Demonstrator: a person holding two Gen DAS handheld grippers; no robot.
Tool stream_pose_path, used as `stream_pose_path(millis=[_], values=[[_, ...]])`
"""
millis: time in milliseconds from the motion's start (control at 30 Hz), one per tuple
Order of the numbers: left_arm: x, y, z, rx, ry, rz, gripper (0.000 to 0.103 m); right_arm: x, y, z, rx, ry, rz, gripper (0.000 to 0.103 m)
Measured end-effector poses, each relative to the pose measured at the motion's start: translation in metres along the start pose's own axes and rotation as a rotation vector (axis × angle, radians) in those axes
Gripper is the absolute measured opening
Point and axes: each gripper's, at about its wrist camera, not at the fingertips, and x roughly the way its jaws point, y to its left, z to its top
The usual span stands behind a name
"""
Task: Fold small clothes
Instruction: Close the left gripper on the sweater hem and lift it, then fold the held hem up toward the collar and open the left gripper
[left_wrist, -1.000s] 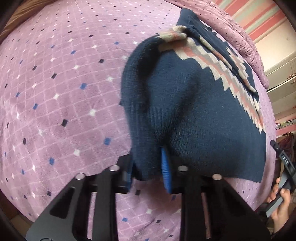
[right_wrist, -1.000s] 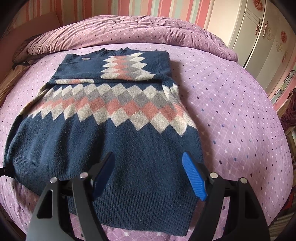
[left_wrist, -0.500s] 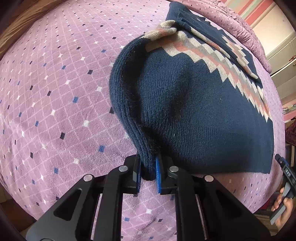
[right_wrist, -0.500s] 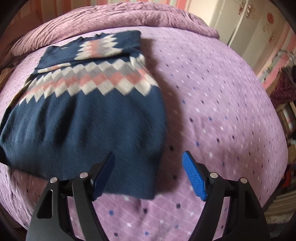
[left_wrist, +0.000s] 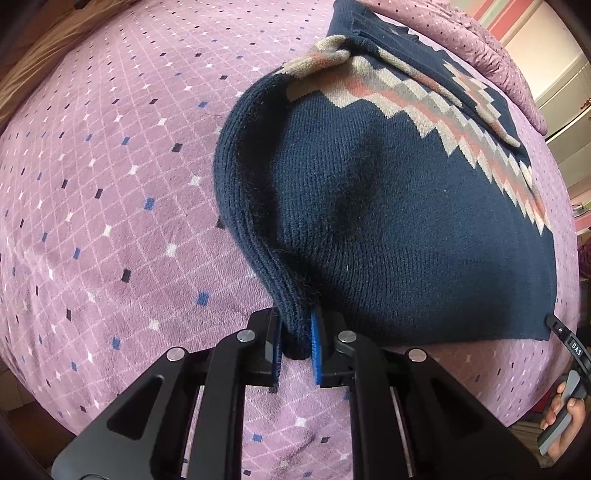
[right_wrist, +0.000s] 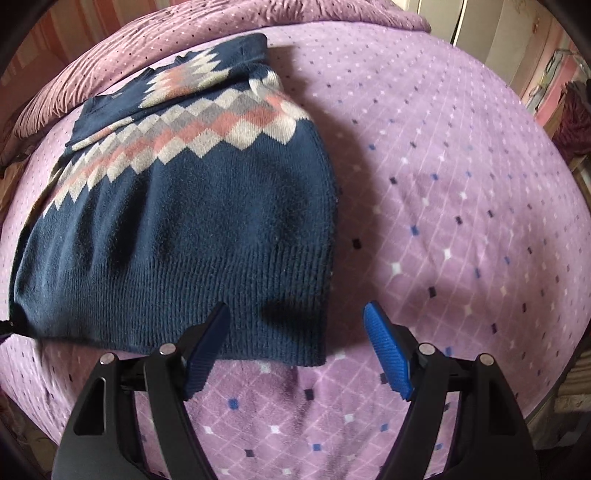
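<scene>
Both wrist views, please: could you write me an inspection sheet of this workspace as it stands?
Surface: purple diamond-print bedspread, soft, lightly creased.
Job's things: navy sweater with argyle band, lying mostly flat; its left hem corner is lifted.
Clutter: nothing seen on the bedspread.
Grippers: left gripper shut on the sweater hem; right gripper open, hovering at the right hem corner.
Cables: nothing seen.
Surroundings: rumpled quilt behind the sweater; white cabinets and striped wall beyond.

Ribbed knit sweater (left_wrist: 388, 221) on seemingly plush, velvety bedspread (left_wrist: 110, 184); matt black plastic jaws.
</scene>
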Motion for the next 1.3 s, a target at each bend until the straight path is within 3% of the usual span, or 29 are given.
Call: stream_pose_path(millis=[100, 167, 300, 367, 433, 967, 1300], values=[[0.001, -0.001, 0.0, 0.002, 0.002, 0.005, 0.01, 0.005, 0.002, -0.001, 0.012, 0.022, 0.019, 0.064], [0.002, -0.001, 0.001, 0.001, 0.004, 0.005, 0.01, 0.009, 0.004, -0.001, 0.011, 0.04, 0.026, 0.05], [0.003, -0.001, 0.002, 0.003, 0.008, 0.005, 0.01, 0.013, 0.004, -0.002, 0.033, 0.055, 0.037, 0.041], [0.003, -0.001, 0.002, 0.003, 0.009, 0.005, 0.01, 0.014, 0.005, -0.001, 0.036, 0.064, 0.048, 0.026], [0.004, -0.002, 0.003, 0.003, 0.01, 0.005, 0.01, 0.016, 0.007, 0.0, 0.031, 0.068, 0.051, 0.018], [0.0, 0.005, 0.005, -0.004, 0.023, -0.027, 0.009, 0.011, 0.008, 0.007, -0.047, 0.088, 0.071, 0.01], [-0.028, -0.009, 0.028, 0.07, -0.006, -0.039, 0.008, -0.022, 0.021, 0.037, -0.133, 0.02, 0.114, 0.008]])
